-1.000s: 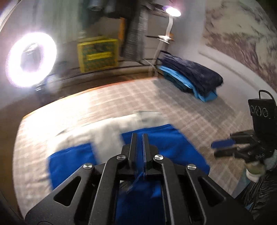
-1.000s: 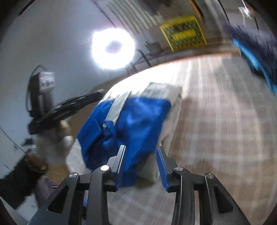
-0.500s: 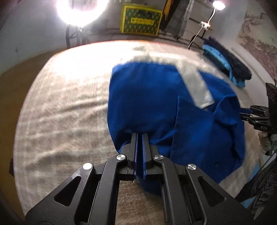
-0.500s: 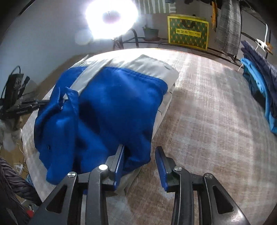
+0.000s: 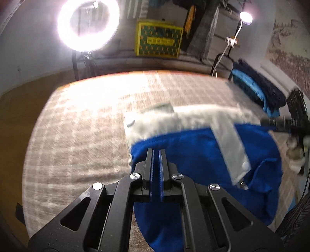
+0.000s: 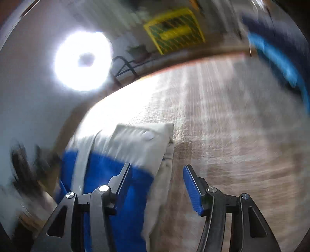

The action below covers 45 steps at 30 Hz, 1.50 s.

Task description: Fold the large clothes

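From the left wrist camera, the left gripper [image 5: 156, 153] points down at a blue and white garment [image 5: 203, 155] lying on a bed [image 5: 77, 135] covered in a pale checked spread. Its fingers [image 5: 149, 160] are pressed together over the garment's near left edge; whether any cloth is caught between them cannot be told. The garment sits on the right half of the bed, its white part farther off and its blue part nearer, with a white strap lying slantwise across the blue. At the right edge, blurred, the right gripper [image 5: 279, 123] shows as a dark bar. Behind the bed stand a glowing ring light [image 5: 87, 25], a yellow crate [image 5: 158, 40] and a small lamp [image 5: 246, 18]. A stack of dark and light blue clothes [image 5: 257, 91] rests at the bed's far right. From the right wrist camera, heavily blurred, the right gripper [image 6: 158, 170] has its fingers [image 6: 191, 184] spread, having just been opening. The garment's [image 6: 135, 151] right edge lies below the gap, nearer the left finger, and neither finger presses on it. The bed [image 6: 232, 145] fills the right side of this view. The ring light [image 6: 83, 61] glares at upper left, the crate [image 6: 174, 31] is at the top, and the stack [image 6: 281, 54] smears across the upper right.
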Motion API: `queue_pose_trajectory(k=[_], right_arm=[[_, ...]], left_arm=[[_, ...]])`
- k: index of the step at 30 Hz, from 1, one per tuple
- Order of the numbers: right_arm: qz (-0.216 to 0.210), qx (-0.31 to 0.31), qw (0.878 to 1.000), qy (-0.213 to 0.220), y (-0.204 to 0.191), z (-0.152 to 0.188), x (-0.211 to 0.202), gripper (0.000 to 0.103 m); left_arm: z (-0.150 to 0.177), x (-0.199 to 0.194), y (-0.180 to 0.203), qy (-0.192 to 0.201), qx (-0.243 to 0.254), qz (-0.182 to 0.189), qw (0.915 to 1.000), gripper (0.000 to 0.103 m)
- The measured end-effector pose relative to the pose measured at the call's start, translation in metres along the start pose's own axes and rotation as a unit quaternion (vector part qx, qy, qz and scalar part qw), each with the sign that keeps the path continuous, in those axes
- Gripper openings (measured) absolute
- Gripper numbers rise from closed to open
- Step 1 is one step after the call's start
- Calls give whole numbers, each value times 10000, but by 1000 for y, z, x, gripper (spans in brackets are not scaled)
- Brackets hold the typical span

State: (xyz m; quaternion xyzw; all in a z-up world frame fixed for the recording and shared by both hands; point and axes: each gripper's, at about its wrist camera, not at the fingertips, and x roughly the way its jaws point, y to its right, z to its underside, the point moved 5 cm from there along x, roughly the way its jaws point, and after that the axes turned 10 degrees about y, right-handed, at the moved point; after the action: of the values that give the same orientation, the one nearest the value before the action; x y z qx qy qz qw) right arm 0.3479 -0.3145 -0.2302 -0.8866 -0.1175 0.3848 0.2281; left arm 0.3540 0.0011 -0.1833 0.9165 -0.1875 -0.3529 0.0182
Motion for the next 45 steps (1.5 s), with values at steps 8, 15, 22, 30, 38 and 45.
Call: queue_pose_trajectory(k=[8,15,22,30,38,45], right_arm=[[186,-766,9968,99,-28,-19,39,17],[766,-1318,9881,203,-40,-17,47,23],[839,-2061,9735,519,-66,-6,-15,31],[510,-2662,9622,266,-101,51,-35,31],[740,-2826,9564,15,-96,77,-20,30],[872,-2883,9534,-194,-85,88,-3,30]], left_arm=[[28,23,-12,-304,-240,-37,9992,2],[29,14,-7,-241,-155,-334,9990,2],[27,-29,-4,88,-288,-443,9986,2],[33,-52,14,173,-136,-509,9985,2],[52,-40,10,-104,-46,-590,9982,2],[79,-14,-4,-515,-231,-501,9971,2]])
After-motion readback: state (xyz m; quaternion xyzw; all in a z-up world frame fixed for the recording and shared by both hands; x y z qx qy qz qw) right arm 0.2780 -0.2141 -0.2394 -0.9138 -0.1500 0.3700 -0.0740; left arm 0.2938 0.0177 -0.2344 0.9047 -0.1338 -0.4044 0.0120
